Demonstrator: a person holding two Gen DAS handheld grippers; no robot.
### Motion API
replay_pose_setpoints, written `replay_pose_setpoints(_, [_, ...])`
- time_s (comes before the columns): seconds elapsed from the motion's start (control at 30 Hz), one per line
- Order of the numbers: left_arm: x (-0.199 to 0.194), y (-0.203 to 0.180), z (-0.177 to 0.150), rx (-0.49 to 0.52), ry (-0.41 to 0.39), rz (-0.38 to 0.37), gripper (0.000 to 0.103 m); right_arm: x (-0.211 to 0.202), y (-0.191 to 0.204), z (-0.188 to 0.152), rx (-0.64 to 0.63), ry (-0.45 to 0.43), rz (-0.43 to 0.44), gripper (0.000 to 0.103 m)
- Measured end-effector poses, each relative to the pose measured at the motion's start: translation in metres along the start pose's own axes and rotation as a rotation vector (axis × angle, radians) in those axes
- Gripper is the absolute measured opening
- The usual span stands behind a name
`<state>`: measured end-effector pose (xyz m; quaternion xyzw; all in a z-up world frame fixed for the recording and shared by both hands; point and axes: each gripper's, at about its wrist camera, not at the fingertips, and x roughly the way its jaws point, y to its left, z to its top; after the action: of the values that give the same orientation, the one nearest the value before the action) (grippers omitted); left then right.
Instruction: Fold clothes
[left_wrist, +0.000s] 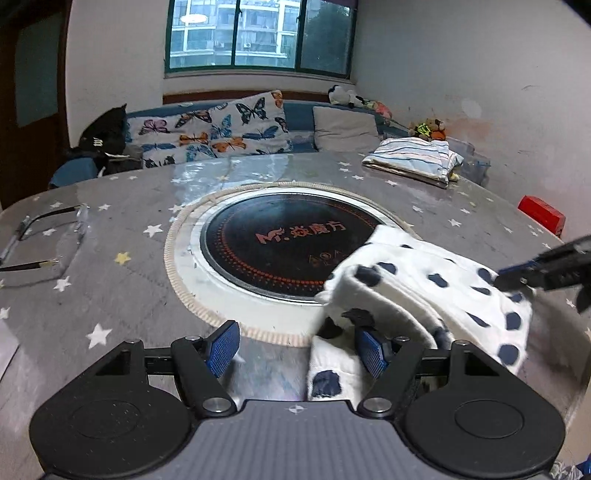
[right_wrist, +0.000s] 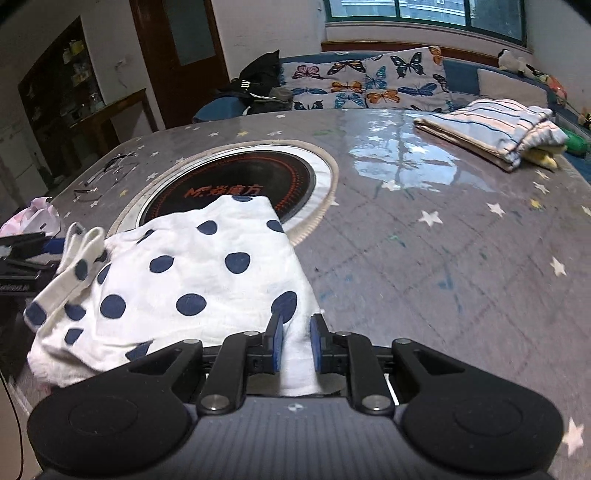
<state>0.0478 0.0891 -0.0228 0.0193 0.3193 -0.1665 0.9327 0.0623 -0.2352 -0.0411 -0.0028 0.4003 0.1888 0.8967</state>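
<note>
A white garment with navy polka dots (right_wrist: 192, 273) lies partly folded on the grey star-print table (right_wrist: 424, 258), over the edge of the round black cooktop (right_wrist: 236, 184). In the left wrist view the garment (left_wrist: 424, 291) sits at the lower right. My left gripper (left_wrist: 299, 347) is open; its right pad rests against a fold of the garment and its left pad is over bare table. My right gripper (right_wrist: 297, 341) is shut on the garment's near edge, with white cloth pinched between the blue pads. It shows at the right edge of the left wrist view (left_wrist: 532, 273).
A folded striped garment (left_wrist: 413, 158) lies at the table's far right, also in the right wrist view (right_wrist: 491, 129). A red box (left_wrist: 541, 216) sits at the right edge. Eyeglasses (left_wrist: 40, 240) lie at the left. A sofa with butterfly cushions (left_wrist: 221, 129) stands behind.
</note>
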Motion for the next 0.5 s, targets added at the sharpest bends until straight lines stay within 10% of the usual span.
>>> replay_pose_setpoints(0.5, [-0.067,0.008,-0.027,-0.183,-0.058,0.097,0.072,-0.012,0.050,0.016,-0.240,-0.089,0.129,0.035])
